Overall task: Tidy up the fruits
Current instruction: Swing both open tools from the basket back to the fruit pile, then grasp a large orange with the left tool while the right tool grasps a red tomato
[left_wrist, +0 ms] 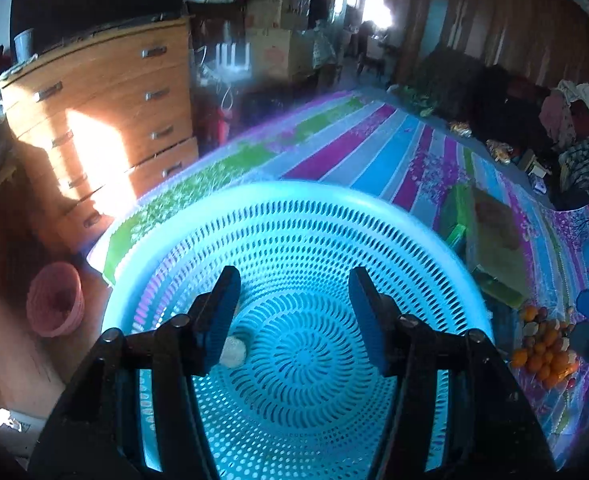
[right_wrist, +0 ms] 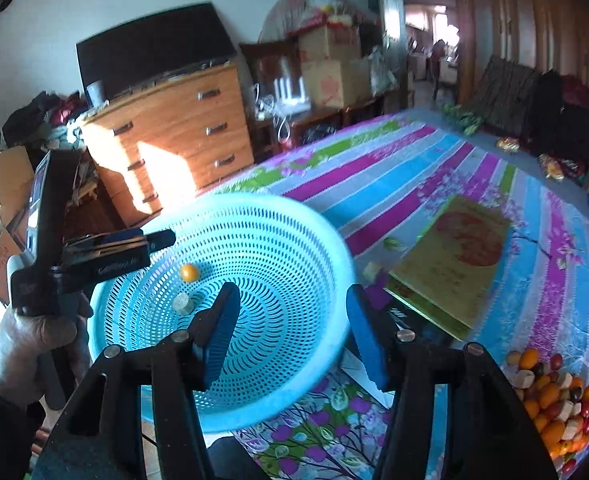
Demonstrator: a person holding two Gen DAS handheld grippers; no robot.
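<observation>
Lived-in home, a bedroom used partly for storage. Landmark: wooden chest of drawers (right_wrist: 170, 128) with metal handles, sunlit patch on its front. On top of it, a dark flat screen (right_wrist: 154, 52) leaning against the white wall, and a grey cup (right_wrist: 95, 92) at the left edge. Left of the chest, heaped clothing (right_wrist: 42, 116). Right of it, stacked cardboard boxes (right_wrist: 326, 68) and a white router (right_wrist: 290, 90) with upright antennas on a low dark stand. In front of the chest, a bed under a striped floral sheet (right_wrist: 414, 168) in pink, blue and green. Beyond the boxes, a doorway (right_wrist: 434, 28) opens onto a brighter room.
</observation>
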